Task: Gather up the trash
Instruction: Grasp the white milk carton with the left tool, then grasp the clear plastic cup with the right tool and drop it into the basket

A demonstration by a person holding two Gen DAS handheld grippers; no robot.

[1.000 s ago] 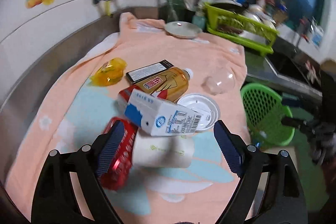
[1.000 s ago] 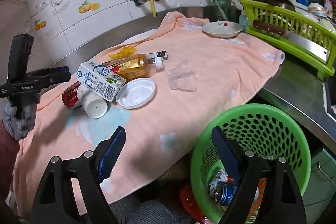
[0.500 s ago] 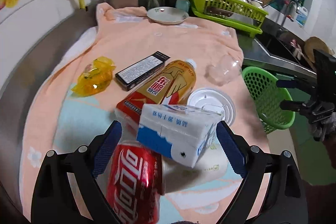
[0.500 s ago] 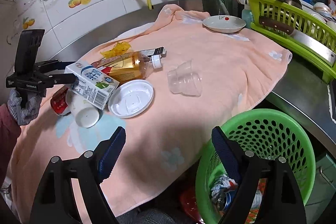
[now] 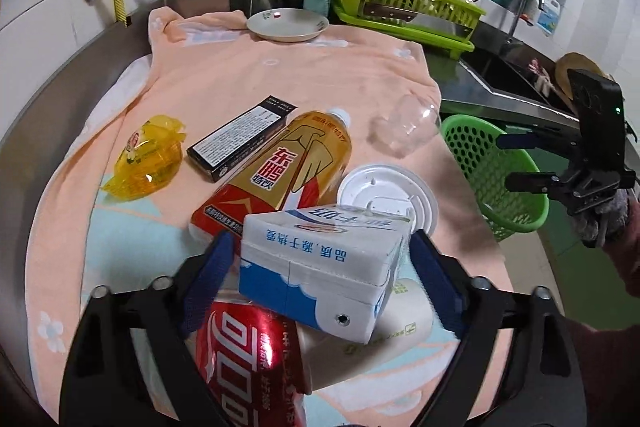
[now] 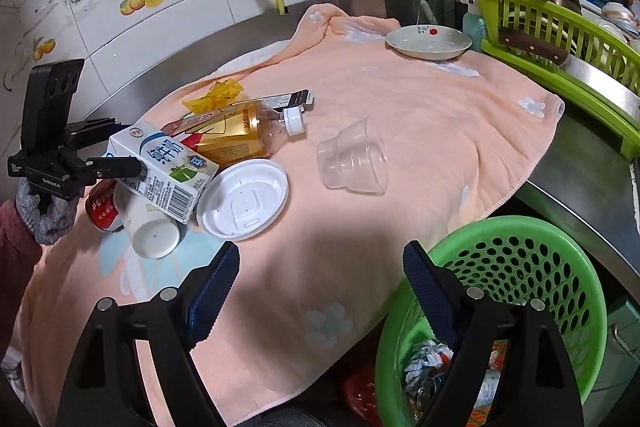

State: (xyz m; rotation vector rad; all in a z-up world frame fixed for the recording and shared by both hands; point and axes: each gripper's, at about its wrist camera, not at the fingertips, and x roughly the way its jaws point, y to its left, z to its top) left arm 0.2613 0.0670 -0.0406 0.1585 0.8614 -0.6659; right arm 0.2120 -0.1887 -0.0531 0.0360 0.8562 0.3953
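Observation:
A white and blue milk carton [image 5: 320, 267] lies on top of a red cola can [image 5: 248, 359] and a white paper cup [image 5: 384, 339]. My left gripper [image 5: 320, 267] is open, its blue pads on either side of the carton; whether they touch it I cannot tell. The carton [image 6: 164, 167] also shows in the right wrist view with the left gripper [image 6: 116, 147] around it. My right gripper [image 6: 320, 291] is open and empty above the towel's front edge, beside the green trash basket [image 6: 520, 255]. A gold drink bottle [image 5: 288, 171], a white lid [image 5: 388, 191] and a clear cup [image 6: 354, 161] lie nearby.
A peach towel [image 6: 420, 115] covers the counter. On it are a yellow wrapper [image 5: 144, 159], a black box [image 5: 244, 139] and a plate [image 6: 428, 41]. A green dish rack [image 6: 560, 35] with a knife stands at the right. The basket holds crumpled trash.
My left gripper moved forward and down over the pile, so the milk carton now sits between its pads. My right gripper shifted slightly toward the towel.

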